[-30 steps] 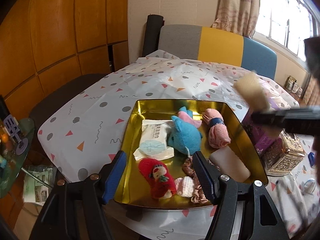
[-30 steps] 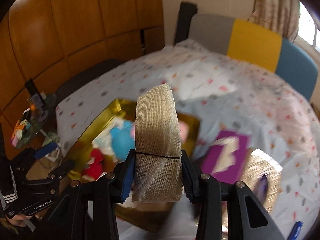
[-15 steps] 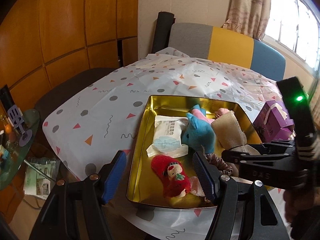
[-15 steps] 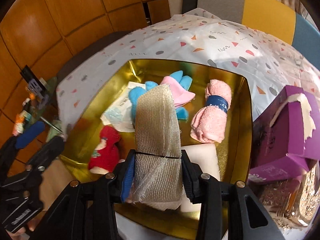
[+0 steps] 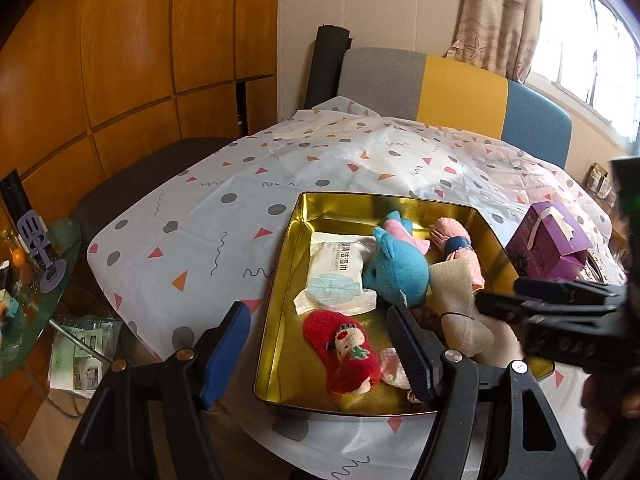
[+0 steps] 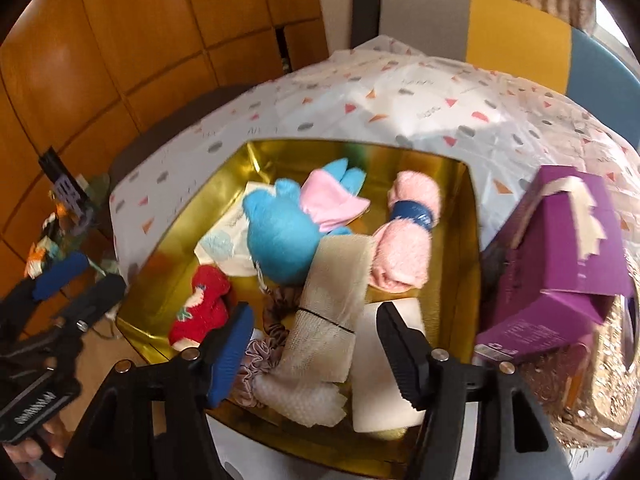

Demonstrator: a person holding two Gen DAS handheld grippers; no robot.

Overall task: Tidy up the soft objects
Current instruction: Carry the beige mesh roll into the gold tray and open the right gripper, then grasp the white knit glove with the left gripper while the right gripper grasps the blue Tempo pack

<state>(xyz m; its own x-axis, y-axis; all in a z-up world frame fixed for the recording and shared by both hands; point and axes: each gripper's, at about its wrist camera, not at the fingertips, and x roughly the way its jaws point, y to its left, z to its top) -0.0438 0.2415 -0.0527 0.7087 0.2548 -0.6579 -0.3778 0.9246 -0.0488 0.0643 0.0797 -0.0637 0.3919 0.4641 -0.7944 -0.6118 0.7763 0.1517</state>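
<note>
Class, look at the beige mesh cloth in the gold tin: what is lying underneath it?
The beige mesh cloth lies across a brown scrunchie and a white foam block, its upper end against the blue plush. Whatever else sits beneath is covered.

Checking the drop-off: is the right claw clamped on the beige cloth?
No: the right claw has just been opening, and its pads stand clear of the beige cloth lying between them in the gold tray.

Gauze roll (image 6: 332, 280) in tray (image 6: 472, 216), plush toy (image 6: 280, 236) left, towel (image 6: 404, 248) right
</note>
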